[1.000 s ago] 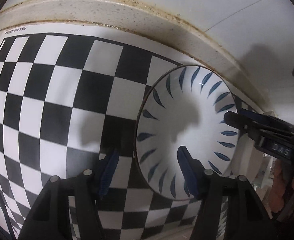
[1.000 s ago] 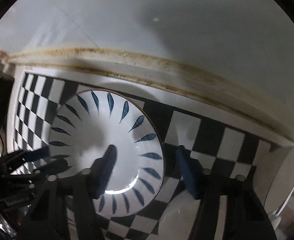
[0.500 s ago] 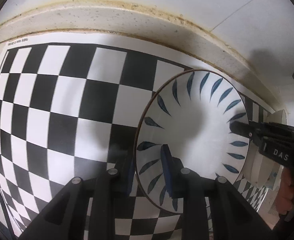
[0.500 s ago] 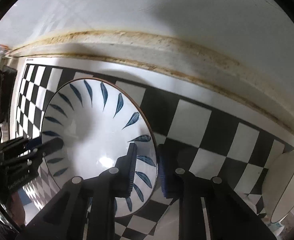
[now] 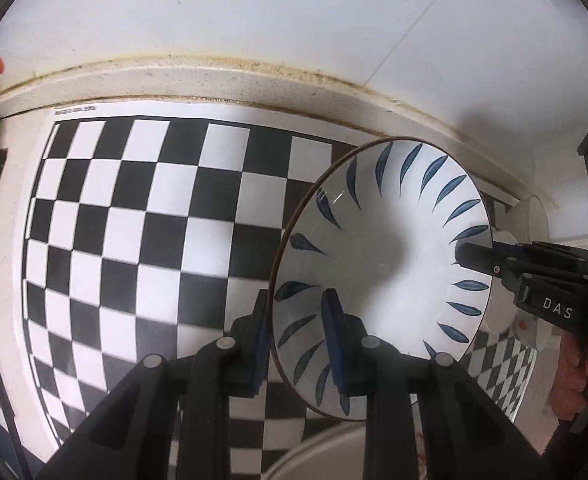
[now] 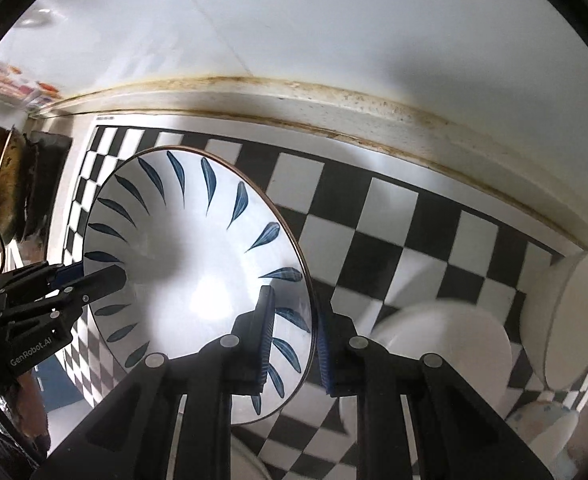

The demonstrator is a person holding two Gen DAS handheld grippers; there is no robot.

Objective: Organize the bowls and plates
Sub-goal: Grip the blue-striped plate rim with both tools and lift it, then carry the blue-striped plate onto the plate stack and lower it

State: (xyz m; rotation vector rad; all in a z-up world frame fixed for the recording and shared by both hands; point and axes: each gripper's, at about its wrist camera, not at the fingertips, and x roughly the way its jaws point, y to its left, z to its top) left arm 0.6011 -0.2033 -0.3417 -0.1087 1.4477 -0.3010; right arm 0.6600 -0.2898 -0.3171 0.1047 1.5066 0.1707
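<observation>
Black-and-white checkered mat (image 5: 142, 216) over a pale speckled counter (image 5: 254, 84), against a white wall (image 6: 333, 20). Above the mat, white blue-leaf-patterned bowl (image 5: 381, 256), rim clamped between left gripper (image 5: 297, 340) and right gripper (image 6: 294, 336). Right view only: plain white bowls (image 6: 445, 340).

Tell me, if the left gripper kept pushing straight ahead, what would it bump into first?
Nothing new: the left gripper already clamps the blue-leaf plate rim. Beyond lies the checkered mat, though depth is unclear.
</observation>
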